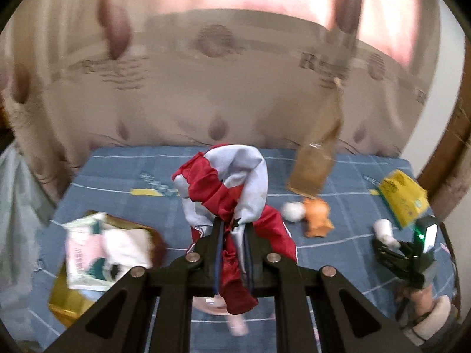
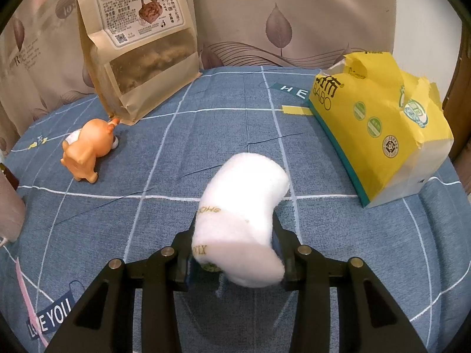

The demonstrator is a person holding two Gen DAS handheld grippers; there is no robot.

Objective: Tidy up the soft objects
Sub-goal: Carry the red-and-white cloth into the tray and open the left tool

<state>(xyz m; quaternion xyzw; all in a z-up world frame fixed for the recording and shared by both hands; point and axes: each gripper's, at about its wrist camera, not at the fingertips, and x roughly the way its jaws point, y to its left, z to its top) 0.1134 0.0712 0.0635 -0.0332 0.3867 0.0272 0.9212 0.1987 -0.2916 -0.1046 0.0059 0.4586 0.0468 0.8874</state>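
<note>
blue checked bedsheet (image 2: 206,135), leaf-print curtain (image 2: 294,14) behind. left gripper (image 1: 234,223) pinched tight on red-and-white cloth (image 1: 226,182), lifted off sheet. right gripper (image 2: 235,235) clamps rolled white sock (image 2: 244,206) beside yellow tissue pack (image 2: 379,123).

- Cloth (image 1: 226,188): red and pale grey patches.
- Rolled sock (image 2: 244,217): white, gold lettering.
- Bedsheet (image 2: 206,135): blue, white grid lines, small yellow marks.
- Toy animal (image 2: 86,150): orange.
- Snack bag (image 2: 138,44): tan paper, white label, dark print.
- Tissue pack (image 2: 379,129): yellow, teal edge, green round badges.
- Curtain (image 2: 279,20): beige, brown leaf pattern.
- Box (image 1: 69,297): yellow.
</note>
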